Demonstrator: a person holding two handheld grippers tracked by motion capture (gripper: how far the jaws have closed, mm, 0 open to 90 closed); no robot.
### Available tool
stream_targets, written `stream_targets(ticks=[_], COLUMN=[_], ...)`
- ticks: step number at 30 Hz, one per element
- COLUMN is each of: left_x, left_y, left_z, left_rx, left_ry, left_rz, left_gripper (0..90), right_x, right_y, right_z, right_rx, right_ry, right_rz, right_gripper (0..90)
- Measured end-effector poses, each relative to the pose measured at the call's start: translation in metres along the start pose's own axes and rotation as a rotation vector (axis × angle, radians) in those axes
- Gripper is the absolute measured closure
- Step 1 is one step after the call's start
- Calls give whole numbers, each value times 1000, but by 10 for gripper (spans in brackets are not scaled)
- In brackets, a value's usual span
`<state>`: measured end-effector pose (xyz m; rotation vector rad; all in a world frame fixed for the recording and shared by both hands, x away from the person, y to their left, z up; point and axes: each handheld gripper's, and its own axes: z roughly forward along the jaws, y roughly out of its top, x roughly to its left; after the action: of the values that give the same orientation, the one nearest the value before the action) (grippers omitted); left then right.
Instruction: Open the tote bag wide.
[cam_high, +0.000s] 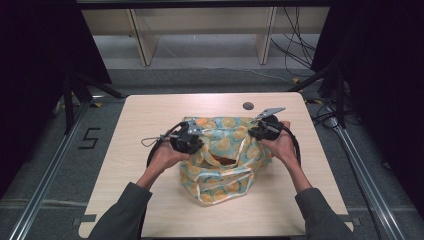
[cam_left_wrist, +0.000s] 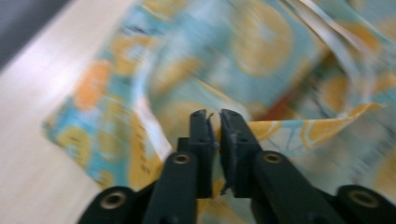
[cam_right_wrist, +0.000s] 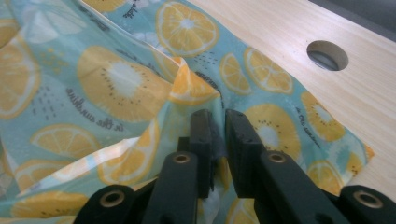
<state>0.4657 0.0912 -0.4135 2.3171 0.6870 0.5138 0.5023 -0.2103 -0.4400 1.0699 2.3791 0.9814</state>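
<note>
Bench (cam_high: 150, 115): pale wood, cable hole (cam_right_wrist: 328, 54) near the far edge. Fruit-print bag (cam_high: 220, 165) lies crumpled mid-bench, mouth gaping. Looks like thin coated fabric: light, floppy, probably slick, so it sags wherever it's unsupported. Best hold is the hemmed rim or a strap, not the loose panel. Left hand-held gripper (cam_left_wrist: 218, 122) is pinched down on a rim fold; right hand-held gripper (cam_right_wrist: 219, 123) is nearly closed, clamping fabric at the opposite rim.
</note>
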Motion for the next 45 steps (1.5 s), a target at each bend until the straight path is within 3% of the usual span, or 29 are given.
stream_targets(ticks=[1,2,3,4,5,6,7,9,12,14,15,17,18,21,24,26,27,28,29,31,36,37,38,39,40,42,43,44,45], left_x=[7,7,23,23,37,37,46,51,69,72,79,83,83,84,82,81,80,80,78,76,70,63,57,57,43,24,16,16,1], left_y=[4,4,12,12,18,18,21,22,15,11,5,0,0,-2,-1,-1,-2,-3,-6,-10,-12,-10,-8,-8,-4,-2,-3,-3,-8], left_z=[0,0,-1,-1,4,4,12,16,29,33,40,45,45,46,45,45,46,46,46,44,34,24,16,16,0,-13,-14,-14,-3], left_rx=[-19,-19,-45,-45,-42,-42,-36,-26,-35,-26,0,8,8,7,12,12,2,8,9,-3,-14,-6,-3,-3,-23,-52,-55,-55,-24], left_ry=[7,7,2,2,4,4,-2,8,14,16,24,17,17,24,30,27,26,13,15,-15,-16,34,39,39,23,23,-2,-2,-26], left_rz=[-37,-37,-89,-89,-123,-123,-168,-187,-288,-310,-339,-370,-370,-377,-365,-359,-365,-359,-352,-355,-340,-311,-276,-276,-247,-203,-162,-162,-157], left_gripper=[870,881,884,890,891,892,893,893,893,893,893,893,893,893,892,892,891,891,884,868,777,730,670,613,548,486,456,431,399], right_x=[-1,-1,-3,-3,-3,-3,-2,-1,8,12,21,32,32,58,66,67,64,64,60,53,35,31,27,25,22,18,15,15,8], right_y=[0,0,1,1,2,2,3,4,12,14,18,21,21,22,24,24,27,27,28,29,36,38,38,38,37,34,32,32,29], right_z=[-2,-2,-8,-8,-13,-13,-19,-22,-42,-48,-54,-60,-60,-44,-25,-19,-11,-11,-3,2,10,17,21,24,28,34,37,37,42], right_rx=[-10,-10,3,3,-7,-7,-35,-51,-126,-137,-193,-181,-181,-134,-83,-93,-65,-65,-26,-28,-19,1,15,24,27,47,60,60,58], right_ry=[-1,-1,11,11,21,21,33,40,77,102,138,192,192,269,242,224,188,188,139,87,63,46,41,35,26,2,-22,-22,-39], right_rz=[2,2,21,21,36,36,33,26,39,36,28,14,14,-66,-84,-82,-90,-90,-118,-127,-111,-108,-122,-104,-110,-86,-82,-82,-50], right_gripper=[786,786,715,715,665,665,653,633,582,570,557,538,538,467,448,452,528,528,720,834,899,900,900,900,900,900,900,900,900])
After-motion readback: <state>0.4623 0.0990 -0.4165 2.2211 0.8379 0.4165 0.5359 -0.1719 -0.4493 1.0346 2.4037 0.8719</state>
